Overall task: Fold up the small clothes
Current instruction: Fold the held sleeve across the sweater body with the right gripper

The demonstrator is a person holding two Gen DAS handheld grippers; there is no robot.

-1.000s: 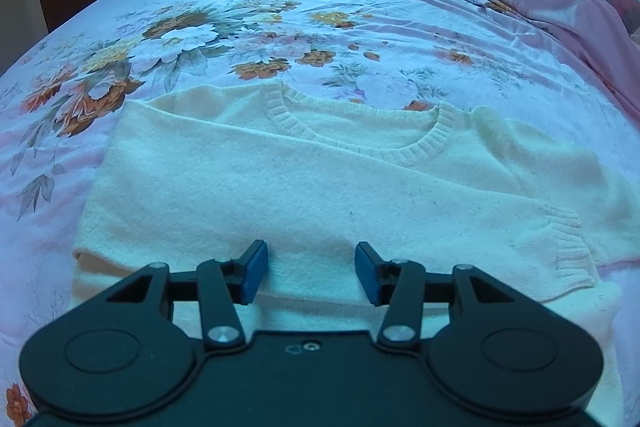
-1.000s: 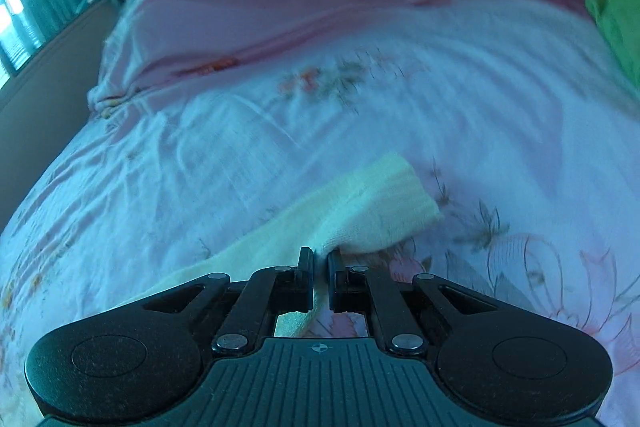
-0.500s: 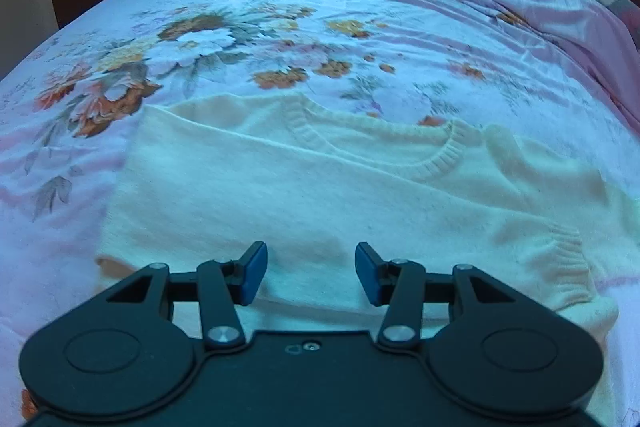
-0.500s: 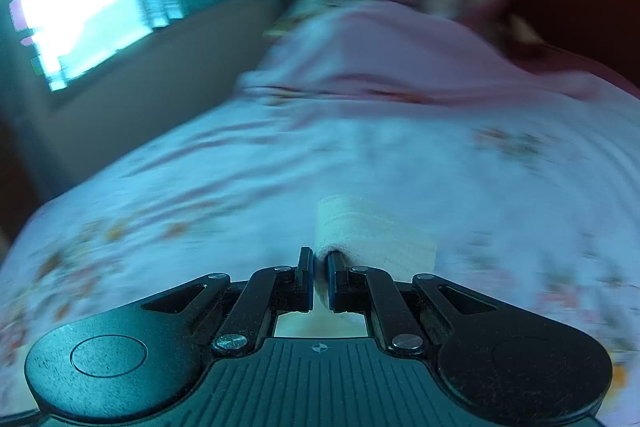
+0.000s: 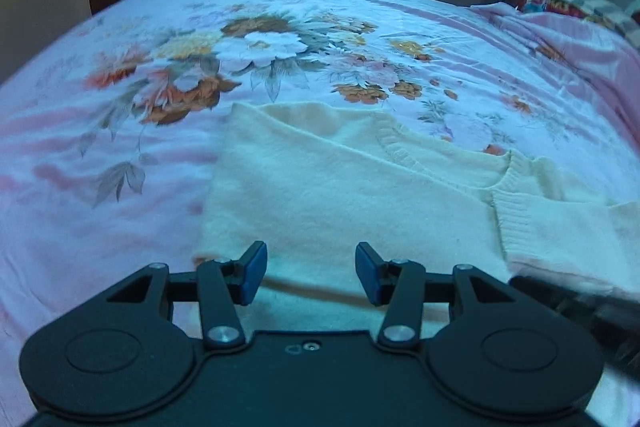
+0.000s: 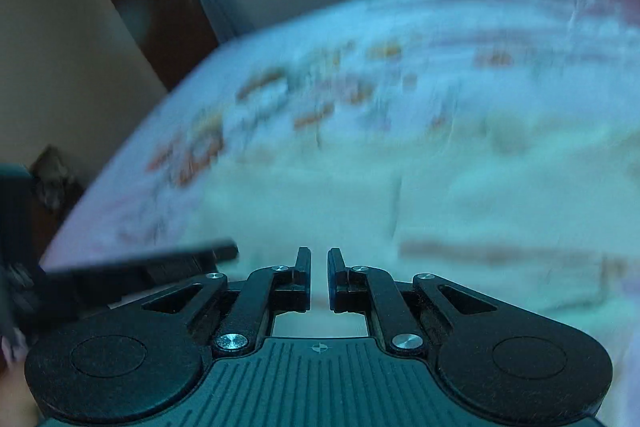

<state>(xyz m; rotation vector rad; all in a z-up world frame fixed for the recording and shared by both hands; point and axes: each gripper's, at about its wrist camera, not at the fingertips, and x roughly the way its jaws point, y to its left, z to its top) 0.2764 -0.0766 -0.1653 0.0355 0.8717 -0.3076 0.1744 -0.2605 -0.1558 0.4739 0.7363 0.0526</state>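
1. I am looking down my left tool [image 5: 308, 273] at the cream sweater [image 5: 344, 195], which is lying flat on the flowered bed [image 5: 120, 155], collar away from me and body running side to side.
2. Its near edge is sitting just ahead of and under that tool, so my left hand is the nearer one to it.
3. My left tool's jaws are opening, about half apart, and nothing is between the pads.
4. The sleeve cuff [image 5: 516, 223] is lying across the body, to the right.
5. My right tool [image 6: 319, 279] is nearly closed; the blurred view is not showing whether cloth is pinched.
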